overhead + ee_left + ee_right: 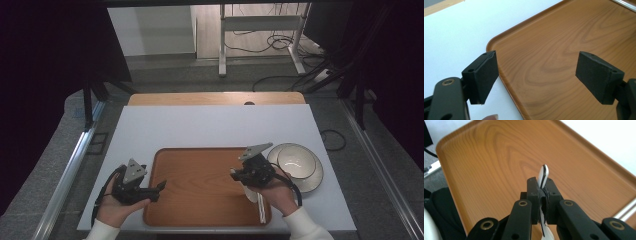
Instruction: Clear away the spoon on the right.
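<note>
While the left claw [161,186] hangs with its jaws spread wide and nothing between them, the right claw [542,195] is clamped tight on a thin white spoon [543,175], held edge-on so that one end sticks up past the pads. In the high view the spoon's pale lower part [251,194] hangs below the right hand [280,192], over the right portion of the tray [200,172]. The left claw sits at the tray's left rim, one jaw over the white bench [215,127], the other over the wood grain, as the left gripper view shows.

The tray is a brown, wood-patterned rectangle with rounded corners and a low raised rim, lying near the front of the bench. Just right of it rests a white bowl [296,162] on a white plate [317,179]. The bench top is matte white, with a strip of light wood [215,98] along its far edge. Beyond it lies grey floor, loose black cables [280,45], the white legs of another desk [222,45], and dark curtains [45,75] on both sides.
</note>
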Motion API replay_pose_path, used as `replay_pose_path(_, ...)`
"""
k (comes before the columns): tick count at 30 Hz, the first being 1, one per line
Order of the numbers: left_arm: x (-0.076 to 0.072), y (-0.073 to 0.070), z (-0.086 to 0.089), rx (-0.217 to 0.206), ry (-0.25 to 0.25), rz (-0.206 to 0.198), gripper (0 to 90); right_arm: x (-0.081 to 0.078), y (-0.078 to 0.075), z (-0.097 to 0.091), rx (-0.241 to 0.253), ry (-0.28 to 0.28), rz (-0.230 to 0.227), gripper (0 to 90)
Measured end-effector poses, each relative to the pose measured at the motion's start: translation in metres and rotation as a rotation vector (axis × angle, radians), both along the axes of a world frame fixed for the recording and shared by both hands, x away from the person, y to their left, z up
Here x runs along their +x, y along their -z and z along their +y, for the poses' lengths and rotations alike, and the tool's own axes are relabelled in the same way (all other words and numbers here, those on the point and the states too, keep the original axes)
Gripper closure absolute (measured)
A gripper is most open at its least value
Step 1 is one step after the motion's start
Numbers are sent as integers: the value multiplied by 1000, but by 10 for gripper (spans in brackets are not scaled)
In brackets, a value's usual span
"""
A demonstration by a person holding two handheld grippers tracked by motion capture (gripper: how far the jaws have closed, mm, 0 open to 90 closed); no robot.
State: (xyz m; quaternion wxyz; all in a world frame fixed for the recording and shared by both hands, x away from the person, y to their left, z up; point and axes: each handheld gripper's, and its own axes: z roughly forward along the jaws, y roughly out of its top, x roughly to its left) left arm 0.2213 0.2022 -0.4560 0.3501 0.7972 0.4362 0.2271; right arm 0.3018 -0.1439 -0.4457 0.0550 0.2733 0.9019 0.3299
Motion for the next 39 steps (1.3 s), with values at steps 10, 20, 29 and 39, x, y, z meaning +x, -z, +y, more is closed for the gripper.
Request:
replay_pose_path(10,1,2,-1,1,0,7,180,0,31,30,-115,-48,25,838)
replay_pose_path(20,1,3,-1,2,3,10,179,0,49,44,-189,-64,37,823)
replay_pose_path(29,1,2,0,4,0,8,180,3,54,46,-196,-48,47,798)
replay_pose_path(39,1,3,0,6,-1,9,179,5,56,47,-199,-42,51,657)
